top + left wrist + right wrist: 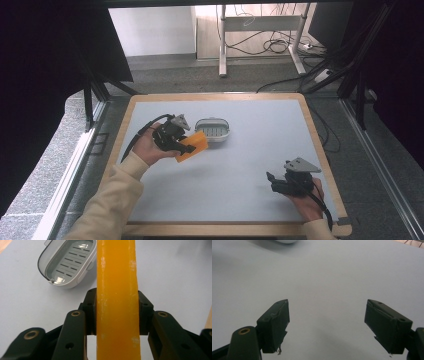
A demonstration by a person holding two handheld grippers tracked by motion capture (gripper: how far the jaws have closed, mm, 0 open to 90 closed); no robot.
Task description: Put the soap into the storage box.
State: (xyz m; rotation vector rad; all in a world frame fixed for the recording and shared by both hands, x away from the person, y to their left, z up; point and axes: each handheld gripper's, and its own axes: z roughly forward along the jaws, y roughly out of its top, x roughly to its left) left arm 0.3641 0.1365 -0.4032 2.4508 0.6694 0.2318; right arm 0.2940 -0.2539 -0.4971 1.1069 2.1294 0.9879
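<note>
Your left gripper [117,315] has its jaws closed flat against both faces of the orange soap bar [117,300], which is carried above the table [260,165] toward its left edge, just beside the open white soap dish [213,130] with its slotted grey insert. This appears to be the transfer step: next, bring the bar over the dish, level it with the insert, lower it, then release. Your right gripper [325,326] hangs near the front right corner, jaws wide apart and empty.
</note>
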